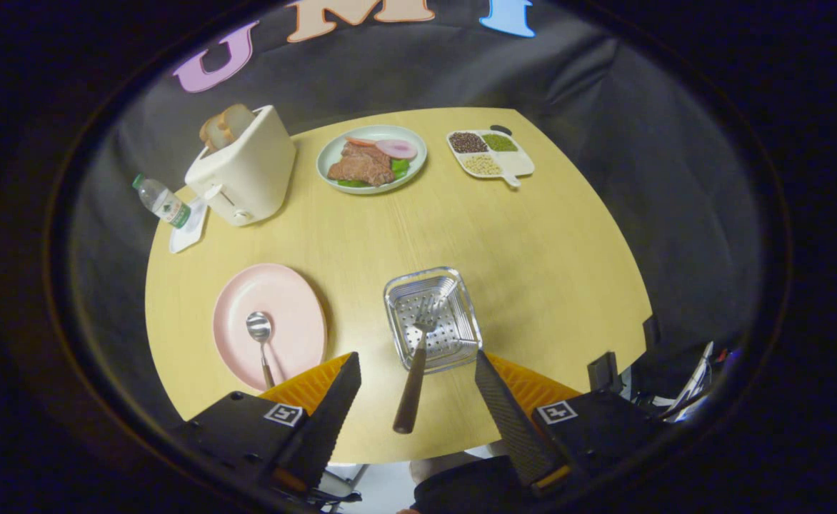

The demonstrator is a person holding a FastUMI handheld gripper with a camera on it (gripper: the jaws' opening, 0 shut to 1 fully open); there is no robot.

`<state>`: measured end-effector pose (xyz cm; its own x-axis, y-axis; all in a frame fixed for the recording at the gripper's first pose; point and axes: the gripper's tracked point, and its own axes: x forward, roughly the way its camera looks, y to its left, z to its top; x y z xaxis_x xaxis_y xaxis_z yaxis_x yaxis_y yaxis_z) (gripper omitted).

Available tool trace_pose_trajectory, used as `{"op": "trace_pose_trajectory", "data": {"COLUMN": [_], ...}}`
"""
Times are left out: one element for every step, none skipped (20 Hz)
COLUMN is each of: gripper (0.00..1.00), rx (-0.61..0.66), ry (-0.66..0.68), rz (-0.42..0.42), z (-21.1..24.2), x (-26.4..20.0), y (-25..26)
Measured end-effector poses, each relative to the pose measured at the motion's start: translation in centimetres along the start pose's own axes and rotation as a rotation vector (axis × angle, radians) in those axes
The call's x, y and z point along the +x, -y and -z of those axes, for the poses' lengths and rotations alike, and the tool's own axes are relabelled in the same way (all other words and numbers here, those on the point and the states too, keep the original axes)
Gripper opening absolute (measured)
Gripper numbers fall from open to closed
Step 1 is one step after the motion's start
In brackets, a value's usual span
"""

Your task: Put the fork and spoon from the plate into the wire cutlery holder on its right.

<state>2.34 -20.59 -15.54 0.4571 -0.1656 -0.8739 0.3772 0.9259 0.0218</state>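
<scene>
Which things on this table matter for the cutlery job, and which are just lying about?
Job: fork resting in the holder, spoon on the pink plate, open gripper.
Lying about: toaster, bottle, food plate, bean tray.

Table (533, 285): pale wood-grain top, smooth, matt.
Cutlery holder (433, 318): shiny perforated metal.
Fork (418, 350): bright metal head, dark matt handle.
Spoon (259, 335): polished metal bowl.
Pink plate (286, 300): smooth, softly matt, plastic-looking.
Toaster (243, 175): cream casing, smooth, slight sheen.
Bottle (161, 202): clear plastic.
Gripper (418, 400): fingers spread apart, ribbed inner faces.
</scene>
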Motion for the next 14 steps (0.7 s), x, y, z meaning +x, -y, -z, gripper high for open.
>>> {"op": "trace_pose_trajectory", "data": {"gripper": [1.0,1.0,1.0,1.0,1.0,1.0,1.0,1.0,1.0,1.0,1.0,1.0,1.0,1.0], "rx": [-0.005,-0.009,-0.012,-0.017,-0.023,-0.034,-0.049,-0.067,-0.088,-0.109,-0.129,-0.145,-0.153,-0.155], "ry": [0.015,0.034,0.058,0.082,0.108,0.135,0.163,0.192,0.221,0.25,0.276,0.302,0.33,0.357], "rz": [-0.004,-0.011,-0.023,-0.039,-0.057,-0.076,-0.094,-0.109,-0.123,-0.132,-0.143,-0.153,-0.164,-0.174], "z": [0.0,-0.1,-0.2,-0.2,-0.2,0.0,0.2,0.5,1.0,1.5,2.1,2.7,3.2,3.7], "x": [-0.9,-1.7,-2.5,-3.2,-3.9,-4.5,-5.0,-5.2,-5.3,-5.3,-5.1,-4.4,-3.8,-2.9], "y": [-0.6,-1.3,-2.3,-3.4,-4.6,-5.8,-7.1,-8.3,-9.4,-10.4,-11.4,-12.3,-13.2,-14.1]}}
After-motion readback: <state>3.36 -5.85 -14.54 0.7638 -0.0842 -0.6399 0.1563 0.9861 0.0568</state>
